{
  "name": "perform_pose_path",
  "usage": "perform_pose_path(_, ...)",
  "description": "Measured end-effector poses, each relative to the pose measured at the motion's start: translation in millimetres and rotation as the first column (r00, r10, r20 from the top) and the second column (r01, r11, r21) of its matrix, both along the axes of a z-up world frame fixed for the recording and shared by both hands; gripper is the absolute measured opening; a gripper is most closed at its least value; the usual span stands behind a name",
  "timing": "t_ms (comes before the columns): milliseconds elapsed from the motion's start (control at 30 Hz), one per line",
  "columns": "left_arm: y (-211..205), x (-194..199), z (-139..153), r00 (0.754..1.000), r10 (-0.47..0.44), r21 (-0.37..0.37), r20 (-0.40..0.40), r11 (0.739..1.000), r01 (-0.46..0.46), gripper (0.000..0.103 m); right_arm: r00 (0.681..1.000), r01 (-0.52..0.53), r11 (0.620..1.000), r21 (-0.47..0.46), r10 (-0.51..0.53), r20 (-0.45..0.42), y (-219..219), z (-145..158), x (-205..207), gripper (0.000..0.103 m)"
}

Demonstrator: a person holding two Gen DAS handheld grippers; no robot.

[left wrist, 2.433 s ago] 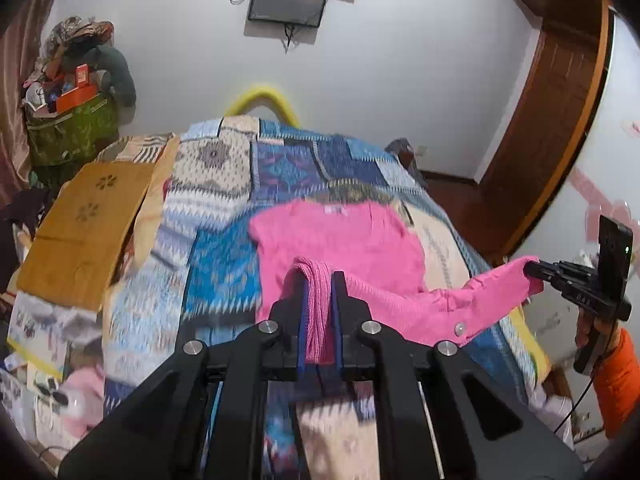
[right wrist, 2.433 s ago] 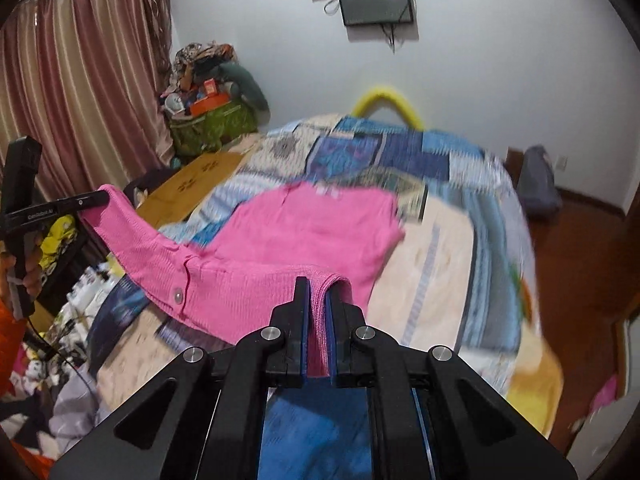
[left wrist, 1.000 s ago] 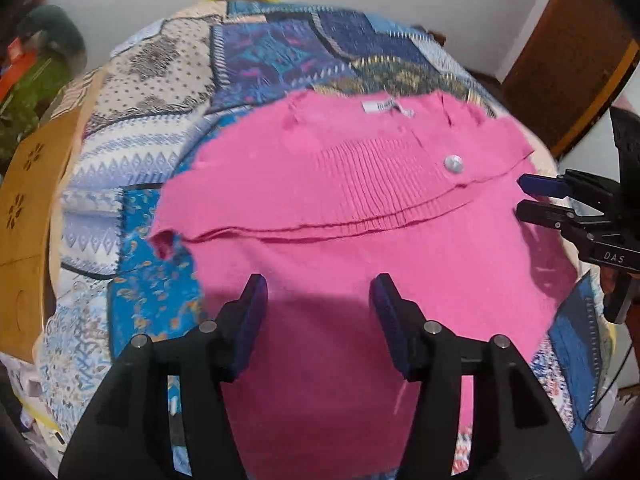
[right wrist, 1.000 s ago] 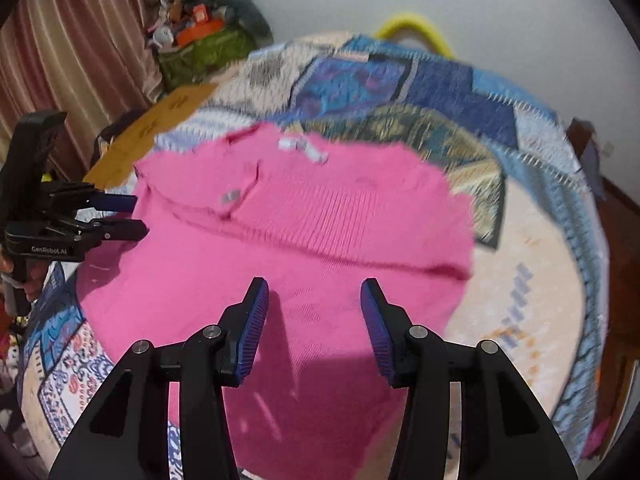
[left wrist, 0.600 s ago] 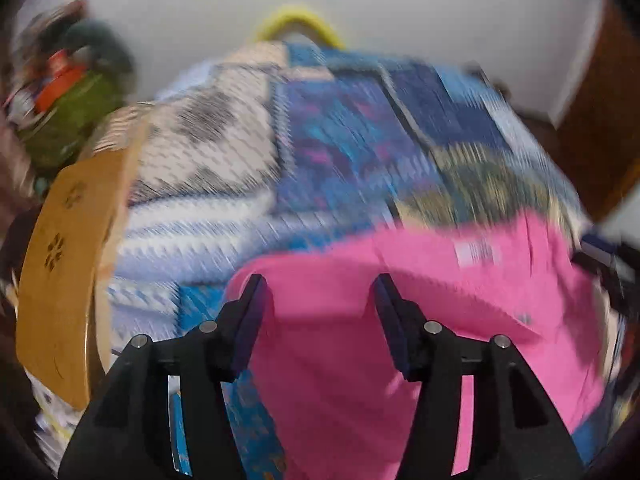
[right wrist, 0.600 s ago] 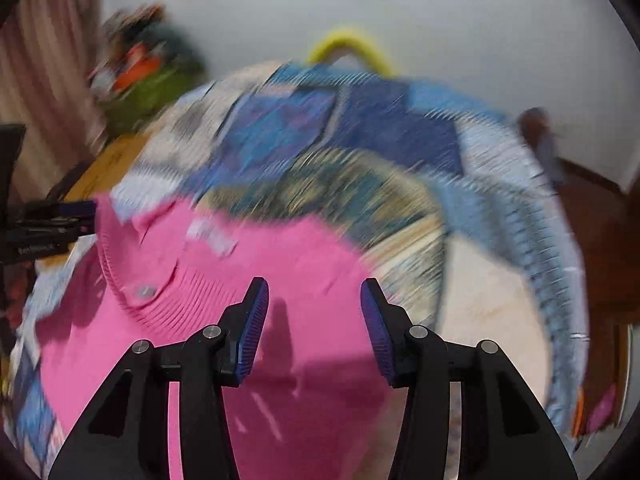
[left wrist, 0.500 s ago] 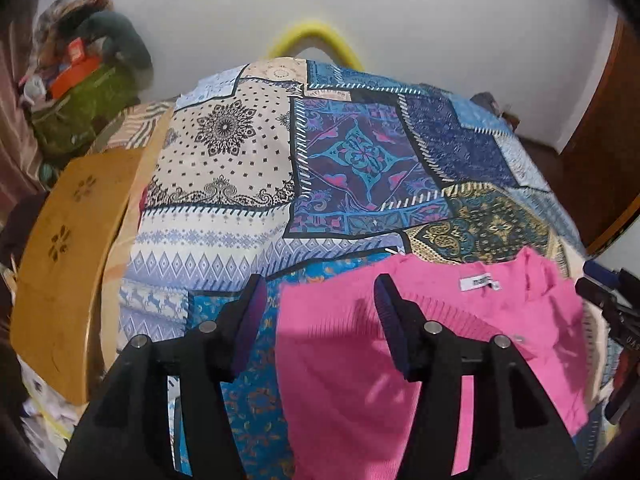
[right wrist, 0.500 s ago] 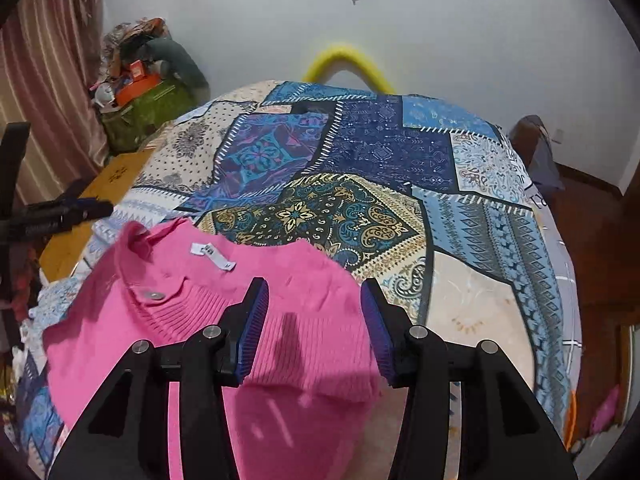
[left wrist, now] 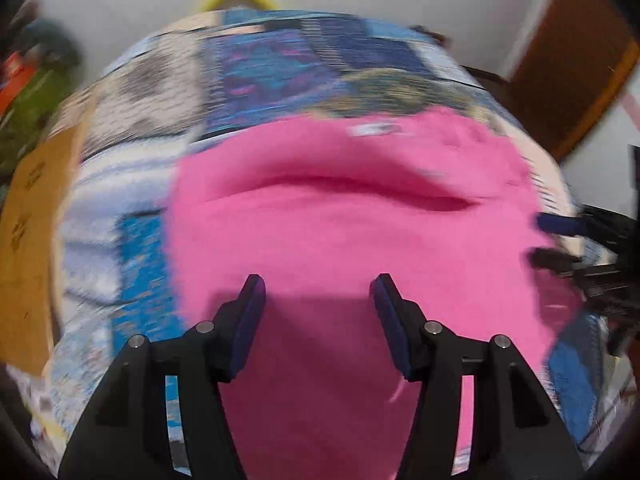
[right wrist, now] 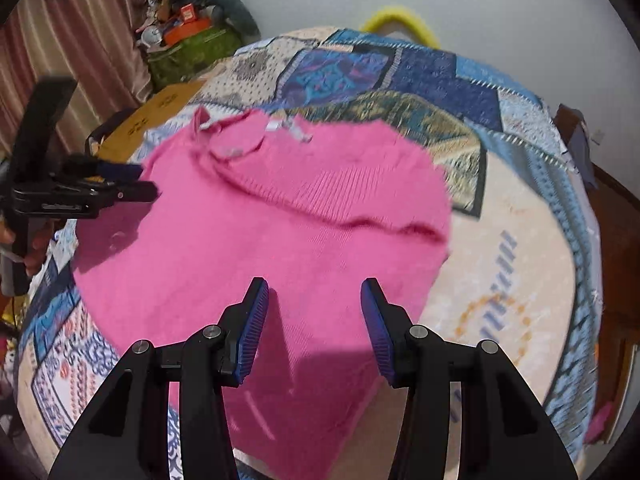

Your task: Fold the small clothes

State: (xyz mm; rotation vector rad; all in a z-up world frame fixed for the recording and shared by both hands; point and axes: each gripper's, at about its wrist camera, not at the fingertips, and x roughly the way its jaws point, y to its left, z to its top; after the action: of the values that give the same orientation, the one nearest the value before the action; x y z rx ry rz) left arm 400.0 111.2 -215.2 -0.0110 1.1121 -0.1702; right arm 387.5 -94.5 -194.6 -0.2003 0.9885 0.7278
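A pink knit sweater (right wrist: 280, 224) lies flat on the patchwork bedspread (right wrist: 516, 240), neck and white label (right wrist: 282, 126) at the far end. Both sleeves are folded across its chest, a button (right wrist: 230, 153) showing near the collar. My right gripper (right wrist: 313, 286) hangs open just above the sweater's lower right part with nothing between its fingers. My left gripper (left wrist: 318, 284) is open too, over the lower middle in a blurred left wrist view. Each gripper shows in the other's view, the left gripper (right wrist: 120, 184) at the sweater's left side and the right gripper (left wrist: 556, 240) at its right side.
A brown board (left wrist: 24, 220) lies along the bed's left side. Behind it a green bag with piled things (right wrist: 188, 52) stands by a curtain (right wrist: 80, 40). A yellow hoop (right wrist: 400, 16) rises past the bed's far end, and a wooden door (left wrist: 560, 60) is at the right.
Earlier both grippers were shut on the sleeve cuffs; now they are open and the sleeves lie folded. Over the last half second both swung from the collar end to above the lower body.
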Motion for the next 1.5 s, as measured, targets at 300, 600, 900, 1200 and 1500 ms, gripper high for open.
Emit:
perform_pose_path(300, -84, 74, -10, 0.986, -0.164, 0.110, -0.020, 0.980, 0.165, 0.058, 1.000, -0.028, 0.999, 0.034, 0.028, -0.005, -6, -8, -6, 0.049)
perform_pose_path(600, -26, 126, 25, 0.985, 0.134, 0.124, 0.110, 0.981, -0.147, 0.048, 1.000, -0.025, 0.999, 0.046, 0.025, -0.001, -15, -8, -11, 0.049)
perform_pose_path(900, 35, 20, 27, 0.989, 0.137, 0.145, 0.057, 0.979, -0.144, 0.053, 0.996, 0.089, 0.993, 0.083, -0.087, -0.028, -48, 1, -34, 0.051)
perform_pose_path(1200, 83, -60, 19, 0.965, 0.261, 0.090, 0.004, 0.961, -0.260, 0.053, 0.981, 0.125, 0.977, 0.174, -0.096, -0.171, -38, -31, -48, 0.050)
perform_pose_path(1500, 72, -45, 39, 0.977, 0.197, 0.125, 0.075, 0.971, -0.206, 0.060, 0.996, -0.008, 0.998, 0.062, 0.014, -0.092, -32, -19, -46, 0.008)
